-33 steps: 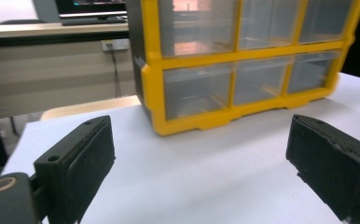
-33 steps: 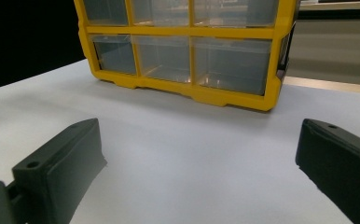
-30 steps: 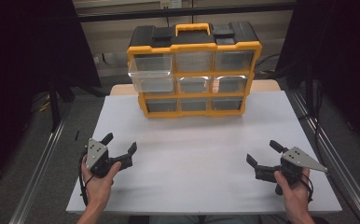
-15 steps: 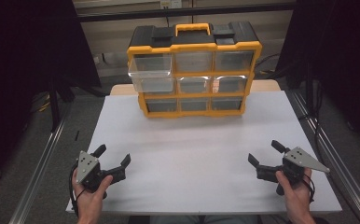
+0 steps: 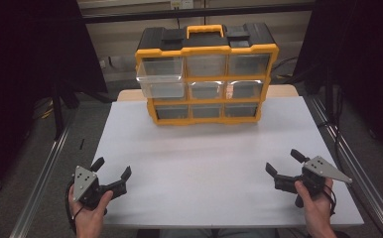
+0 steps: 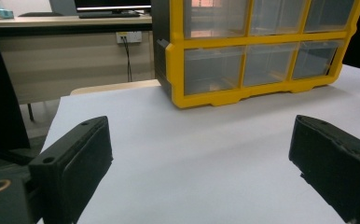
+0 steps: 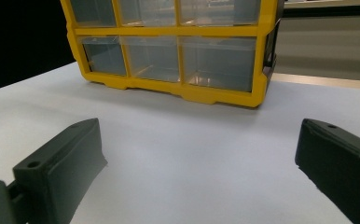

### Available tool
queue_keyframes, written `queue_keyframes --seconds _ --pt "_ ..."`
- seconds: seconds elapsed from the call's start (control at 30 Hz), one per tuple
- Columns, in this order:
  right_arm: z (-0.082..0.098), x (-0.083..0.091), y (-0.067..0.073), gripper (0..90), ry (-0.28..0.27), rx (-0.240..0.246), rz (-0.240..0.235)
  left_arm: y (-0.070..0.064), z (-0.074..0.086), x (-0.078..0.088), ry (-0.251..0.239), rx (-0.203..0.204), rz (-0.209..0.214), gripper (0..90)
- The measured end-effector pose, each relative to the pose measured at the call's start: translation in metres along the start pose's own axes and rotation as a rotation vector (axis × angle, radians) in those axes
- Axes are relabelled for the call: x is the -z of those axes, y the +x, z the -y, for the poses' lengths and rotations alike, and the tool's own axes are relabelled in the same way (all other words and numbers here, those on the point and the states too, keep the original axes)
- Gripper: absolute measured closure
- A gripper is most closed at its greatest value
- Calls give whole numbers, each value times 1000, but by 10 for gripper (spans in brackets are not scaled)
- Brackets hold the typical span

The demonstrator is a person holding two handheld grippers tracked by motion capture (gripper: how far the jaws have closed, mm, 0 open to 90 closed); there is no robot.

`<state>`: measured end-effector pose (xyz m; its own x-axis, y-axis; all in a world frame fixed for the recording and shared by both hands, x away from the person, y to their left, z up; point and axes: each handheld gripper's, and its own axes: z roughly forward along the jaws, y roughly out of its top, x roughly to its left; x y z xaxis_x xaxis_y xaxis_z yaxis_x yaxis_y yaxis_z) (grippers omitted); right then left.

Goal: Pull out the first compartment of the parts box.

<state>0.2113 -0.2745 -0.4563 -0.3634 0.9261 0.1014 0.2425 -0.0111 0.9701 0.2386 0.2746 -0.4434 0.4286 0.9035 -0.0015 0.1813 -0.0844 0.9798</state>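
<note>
A yellow and black organizer box (image 5: 207, 74) with clear plastic drawers stands at the back middle of the white table (image 5: 204, 163). Its top-left drawer (image 5: 159, 71) juts out a little from the front. My left gripper (image 5: 112, 167) is held at the table's near left corner, open and empty. At the near right, my right gripper (image 5: 283, 161) is open too, holding nothing. Both point at the box from far off. In the left gripper view the box's lower drawers (image 6: 257, 60) lie beyond the wide-apart jaws (image 6: 201, 135). The right gripper view has the box (image 7: 169, 51) ahead of its jaws (image 7: 201, 135).
Metal rails (image 5: 45, 168) run along both sides of the table. A desk with a wall socket (image 6: 129, 36) stands behind the box in the left gripper view. Dark curtains flank the table.
My left gripper has drawn back and outward to the near left corner of the table. The right gripper has hardly moved. Both stay open.
</note>
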Motion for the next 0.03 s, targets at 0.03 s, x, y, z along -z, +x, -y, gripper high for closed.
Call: queue_keyframes --seconds 0.03 --pt "0 0 0 6 0 3 -3 0 0 0 2 0 3 52"
